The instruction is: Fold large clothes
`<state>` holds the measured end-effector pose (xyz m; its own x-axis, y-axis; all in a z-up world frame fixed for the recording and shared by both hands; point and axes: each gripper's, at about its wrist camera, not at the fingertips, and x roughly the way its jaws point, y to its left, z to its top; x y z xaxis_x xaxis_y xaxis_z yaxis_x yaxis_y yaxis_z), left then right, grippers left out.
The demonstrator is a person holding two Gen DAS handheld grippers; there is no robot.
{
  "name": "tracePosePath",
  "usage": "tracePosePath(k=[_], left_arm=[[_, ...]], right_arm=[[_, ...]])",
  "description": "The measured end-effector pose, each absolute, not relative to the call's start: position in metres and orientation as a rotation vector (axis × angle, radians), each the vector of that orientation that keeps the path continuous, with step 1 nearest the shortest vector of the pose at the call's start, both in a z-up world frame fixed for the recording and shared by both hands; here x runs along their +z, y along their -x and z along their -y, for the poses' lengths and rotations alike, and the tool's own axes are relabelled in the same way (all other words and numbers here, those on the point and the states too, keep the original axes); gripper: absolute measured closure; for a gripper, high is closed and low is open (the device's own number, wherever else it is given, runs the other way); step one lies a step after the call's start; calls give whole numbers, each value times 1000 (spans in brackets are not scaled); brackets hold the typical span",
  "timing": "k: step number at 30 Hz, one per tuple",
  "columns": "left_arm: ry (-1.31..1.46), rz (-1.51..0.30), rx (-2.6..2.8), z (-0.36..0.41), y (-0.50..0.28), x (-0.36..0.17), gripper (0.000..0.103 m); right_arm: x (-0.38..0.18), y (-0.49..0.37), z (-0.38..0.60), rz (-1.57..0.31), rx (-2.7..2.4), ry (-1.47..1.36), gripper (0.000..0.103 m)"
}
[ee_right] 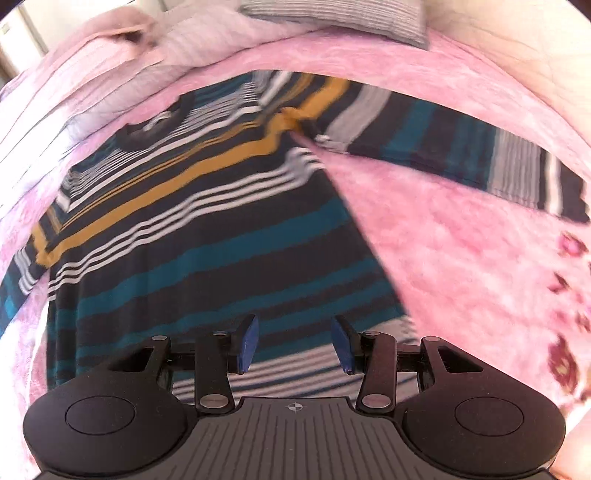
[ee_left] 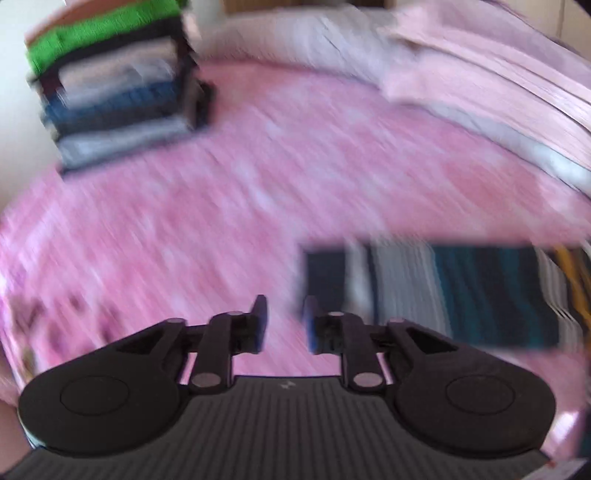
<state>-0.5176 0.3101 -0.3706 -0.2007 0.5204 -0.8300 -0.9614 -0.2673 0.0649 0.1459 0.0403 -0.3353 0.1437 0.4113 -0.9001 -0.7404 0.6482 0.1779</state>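
A striped long-sleeved sweater, dark with teal, white and mustard bands, lies flat on the pink bedspread, collar away from me. Its right sleeve stretches out to the side. My right gripper hovers open over the sweater's lower hem with nothing between its blue pads. In the left wrist view, a sleeve end of the sweater lies just right of my left gripper, which is open over the bedspread and holds nothing. Both views are motion-blurred.
A stack of folded clothes with a green piece on top stands at the far left of the bed. Folded pale pink bedding lies along the back right. A grey striped pillow sits at the head of the bed.
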Motion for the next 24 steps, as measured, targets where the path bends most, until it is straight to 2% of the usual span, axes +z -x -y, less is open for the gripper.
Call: tracePosePath(k=[6, 11, 14, 18, 21, 22, 23, 24], left_arm=[[1035, -768, 1368, -226, 392, -402, 82], [1079, -761, 1195, -187, 303, -403, 81], [1037, -785, 1179, -177, 271, -400, 79], [1037, -785, 1220, -167, 251, -396, 79], [1037, -791, 1246, -157, 239, -395, 78], [1041, -793, 1249, -155, 236, -396, 78], [1048, -793, 1257, -153, 235, -397, 78], [1059, -790, 1261, -150, 234, -397, 78]], right_arm=[[-350, -201, 30, -1213, 643, 111, 62], [-360, -265, 94, -1158, 471, -73, 58], [-368, -312, 127, -1115, 407, -275, 54], [-399, -375, 154, -1104, 368, -615, 53], [-426, -408, 151, -1107, 344, -736, 53], [-432, -417, 148, -1109, 349, -743, 57], [-434, -424, 143, -1099, 353, -722, 92], [-433, -432, 136, -1116, 363, -679, 102]])
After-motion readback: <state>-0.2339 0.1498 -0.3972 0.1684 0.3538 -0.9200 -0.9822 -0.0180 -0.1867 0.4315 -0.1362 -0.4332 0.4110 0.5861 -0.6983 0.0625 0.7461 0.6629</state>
